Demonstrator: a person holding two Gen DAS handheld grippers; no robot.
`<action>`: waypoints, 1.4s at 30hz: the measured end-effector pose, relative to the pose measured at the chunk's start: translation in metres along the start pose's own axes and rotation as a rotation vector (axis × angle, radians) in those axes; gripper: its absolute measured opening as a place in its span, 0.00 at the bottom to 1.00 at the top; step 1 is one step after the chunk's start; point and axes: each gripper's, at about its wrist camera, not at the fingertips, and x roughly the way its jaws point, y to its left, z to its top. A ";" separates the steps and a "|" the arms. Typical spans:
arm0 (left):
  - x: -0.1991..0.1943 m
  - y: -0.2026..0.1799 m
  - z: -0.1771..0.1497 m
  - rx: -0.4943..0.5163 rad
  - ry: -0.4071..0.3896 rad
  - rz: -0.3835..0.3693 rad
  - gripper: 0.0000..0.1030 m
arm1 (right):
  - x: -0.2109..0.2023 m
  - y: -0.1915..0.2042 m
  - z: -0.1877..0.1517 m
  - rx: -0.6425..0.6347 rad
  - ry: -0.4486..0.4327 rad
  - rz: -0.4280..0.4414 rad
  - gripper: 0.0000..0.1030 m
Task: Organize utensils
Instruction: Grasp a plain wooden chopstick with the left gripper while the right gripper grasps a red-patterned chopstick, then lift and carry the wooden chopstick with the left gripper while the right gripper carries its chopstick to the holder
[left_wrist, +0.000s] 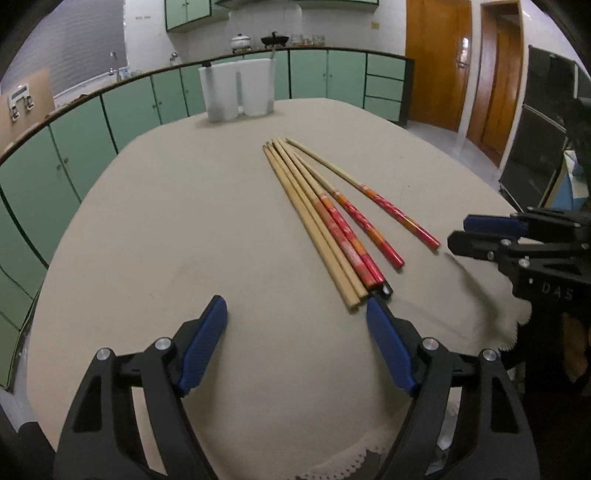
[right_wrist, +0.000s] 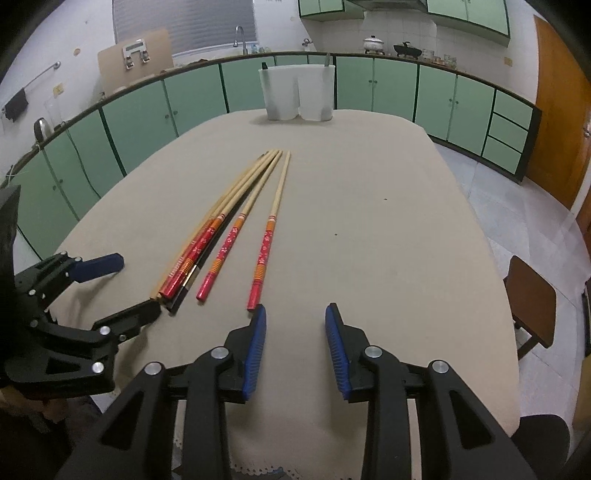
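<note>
Chopsticks (left_wrist: 325, 221) lie in a loose bundle on our worktop (left_wrist: 166, 240), well apart from the white holder (left_wrist: 238, 90) at its far edge. Our left tool (left_wrist: 297, 314) stands spread wide, one finger tip beside the bundle's near ends. Our right tool (right_wrist: 295, 317) is partly spread, pinching nothing.

the left gripper (left_wrist: 295, 310) is held tilted downward with its jaws spread wide and nothing gripped between them. the right gripper (right_wrist: 295, 314) is angled downward likewise, its jaws parted more narrowly, and nothing is held between its blue pads (right_wrist: 255, 354).
</note>
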 end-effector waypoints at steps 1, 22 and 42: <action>0.001 0.001 0.003 -0.006 0.001 0.004 0.73 | 0.001 0.000 0.001 -0.001 0.001 0.002 0.32; 0.009 -0.007 0.011 -0.046 -0.043 0.045 0.07 | 0.012 0.014 0.000 0.022 -0.037 -0.039 0.06; -0.001 0.020 0.004 -0.150 -0.037 0.095 0.08 | 0.007 0.005 -0.006 0.084 -0.044 -0.062 0.09</action>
